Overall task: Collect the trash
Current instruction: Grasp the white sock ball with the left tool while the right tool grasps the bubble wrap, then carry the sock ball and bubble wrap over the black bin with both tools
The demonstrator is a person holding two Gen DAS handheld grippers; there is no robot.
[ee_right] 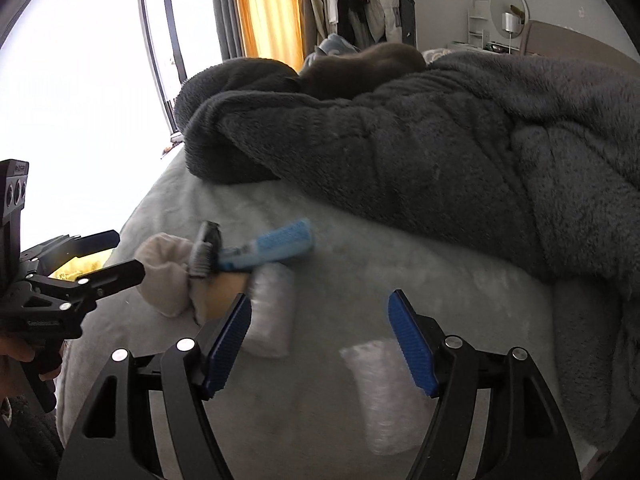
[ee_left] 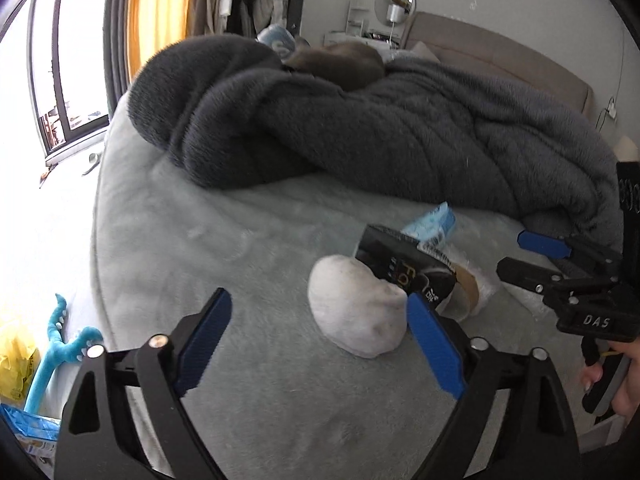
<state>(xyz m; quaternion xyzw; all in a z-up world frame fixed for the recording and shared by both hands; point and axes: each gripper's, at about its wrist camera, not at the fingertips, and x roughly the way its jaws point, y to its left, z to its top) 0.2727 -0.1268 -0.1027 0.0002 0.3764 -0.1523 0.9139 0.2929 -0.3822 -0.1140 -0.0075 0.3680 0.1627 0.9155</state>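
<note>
A small heap of trash lies on the light grey bed sheet (ee_left: 240,240). It holds a white crumpled wad (ee_left: 356,308), a black packet (ee_left: 400,264), a blue packet (ee_left: 430,226) and a cardboard tube (ee_left: 468,288). My left gripper (ee_left: 320,332) is open just short of the wad, which sits by its right pad. In the right wrist view the same wad (ee_right: 168,276), black packet (ee_right: 204,252) and blue packet (ee_right: 276,246) lie ahead to the left. A clear plastic wrapper (ee_right: 272,312) rests beside my open right gripper (ee_right: 320,340), and another (ee_right: 384,392) lies under it.
A thick dark grey fleece blanket (ee_left: 400,128) is piled across the far half of the bed. Left of the bed are a window (ee_left: 60,80), a teal plush toy (ee_left: 60,344) and a yellow bag (ee_left: 16,352) on the floor. A person's hand (ee_left: 616,376) holds the right gripper.
</note>
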